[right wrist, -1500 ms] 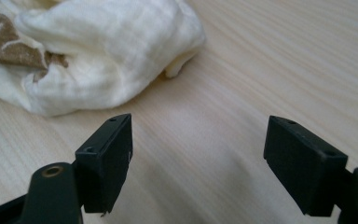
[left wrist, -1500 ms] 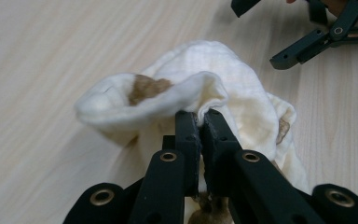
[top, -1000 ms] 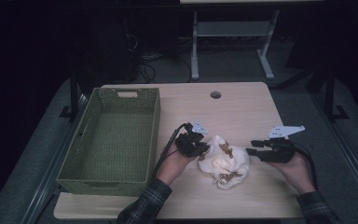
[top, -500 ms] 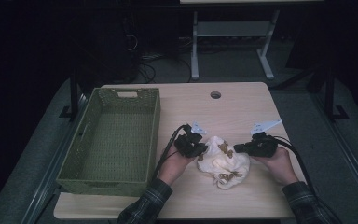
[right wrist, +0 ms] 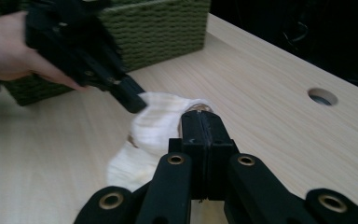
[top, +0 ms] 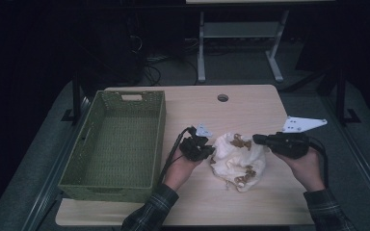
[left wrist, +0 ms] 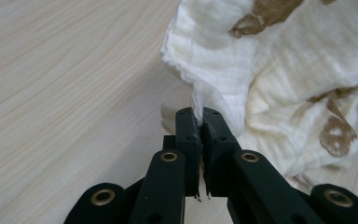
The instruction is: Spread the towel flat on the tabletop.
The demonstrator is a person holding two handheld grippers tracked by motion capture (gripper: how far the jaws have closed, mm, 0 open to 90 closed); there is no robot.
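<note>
- Looking down from the high view, the cloth (top: 238, 161) sits crumpled on the table (top: 250, 108), right between the two grippers and just right of the basket (top: 118, 144).
- It's cream coloured with brown blotchy prints, bunched into a loose heap rather than lying flat.
- The left gripper (top: 208, 153) is at the cloth's left edge. In the left gripper view its jaws are pressed together with a thin fold of the cloth (left wrist: 279, 79) pinched between the tips, so it's clamped on the fabric. Most of the cloth spreads up and to the right of those jaws there, with bare wood off to the left.
- The right gripper (top: 257, 139) is at the cloth's upper right edge, jaws pointing left toward the other gripper. Its jaws have just been closing, and in the right gripper view (right wrist: 204, 123) they're squeezed tight together.
- A bit of cloth (right wrist: 158, 123) bunches right at the jaw tips in that view, and from above the fabric looks pulled up to them, so it's gripping that edge too.
- Same view also catches the left gripper (right wrist: 133, 100) farther off, biting the far side of the cloth, with the green woven basket (right wrist: 158, 28) behind it.
- The basket is well clear of the cloth, nothing touching it.
</note>
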